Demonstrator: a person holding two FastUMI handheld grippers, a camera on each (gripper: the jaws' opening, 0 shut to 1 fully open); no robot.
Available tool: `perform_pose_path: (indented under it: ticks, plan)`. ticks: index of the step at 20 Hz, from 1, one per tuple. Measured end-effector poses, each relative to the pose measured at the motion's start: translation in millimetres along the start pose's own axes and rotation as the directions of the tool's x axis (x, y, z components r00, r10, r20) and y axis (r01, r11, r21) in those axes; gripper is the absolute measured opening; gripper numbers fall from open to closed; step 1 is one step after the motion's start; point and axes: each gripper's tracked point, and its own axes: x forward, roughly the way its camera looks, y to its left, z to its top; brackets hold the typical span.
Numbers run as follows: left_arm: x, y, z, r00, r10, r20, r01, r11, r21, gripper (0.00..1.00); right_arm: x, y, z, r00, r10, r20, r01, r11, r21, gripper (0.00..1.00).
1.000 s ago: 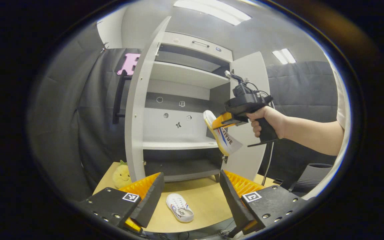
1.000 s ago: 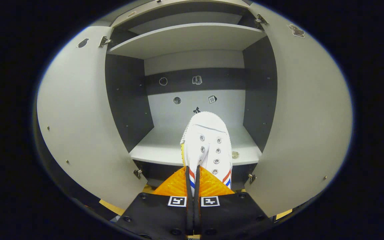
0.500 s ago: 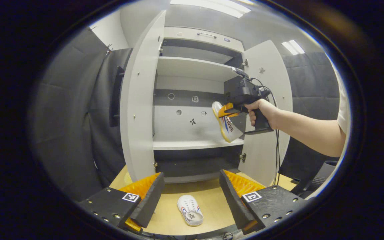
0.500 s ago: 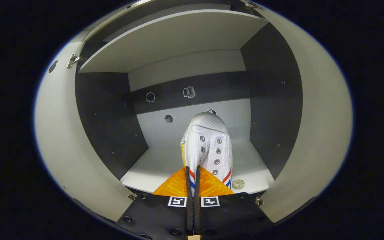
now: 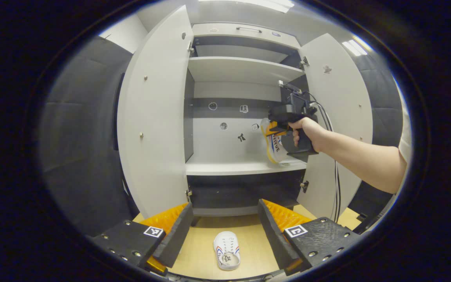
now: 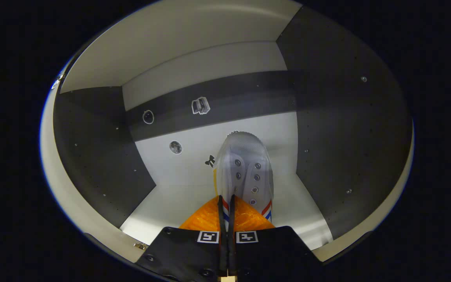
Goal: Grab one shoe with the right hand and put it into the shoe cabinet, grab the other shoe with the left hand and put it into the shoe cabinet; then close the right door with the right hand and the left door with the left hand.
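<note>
While the right tool (image 6: 225, 203) clenches a white canvas shoe (image 6: 244, 172) mid-frame inside the grey shoe cabinet (image 6: 327, 117), the left tool (image 5: 225, 223) gapes released at bottom.

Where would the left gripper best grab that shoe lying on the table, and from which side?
Probably the heel collar. The shoe on the table lies sole down, opening up and nearest the left gripper, toe toward the cabinet. Coming down from above, with one finger inside the opening and one outside the rim, should pinch its thin wall, much as the right gripper holds the other shoe.
</note>
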Motion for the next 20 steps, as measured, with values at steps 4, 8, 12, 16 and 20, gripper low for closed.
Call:
perform_pose_path:
  ticks: [4,8,12,16,20]
  plan:
    - [4,-1,2,0.999,0.041,-0.002,-0.041,0.999,0.017,0.95,27,-2,-8,0.999,0.012,-0.039,-0.01,0.999,0.035,0.01]
    - [6,10,5,0.997,0.083,-0.005,-0.083,0.996,0.037,0.95,42,-2,-16,0.998,0.012,-0.062,-0.008,0.999,0.05,0.02]
    - [1,17,9,0.994,0.113,0.009,-0.113,0.993,0.02,0.95,49,4,-21,0.997,0.018,-0.075,-0.015,0.999,0.046,0.0]
    - [-11,22,-1,0.991,0.131,-0.008,-0.13,0.991,0.021,0.95,47,12,-25,0.997,0.027,-0.072,-0.024,0.999,0.041,0.09]
    - [-25,28,-10,0.99,0.137,-0.018,-0.137,0.991,0.006,0.96,19,20,-12,1.0,0.027,-0.005,-0.027,0.999,0.017,0.99]
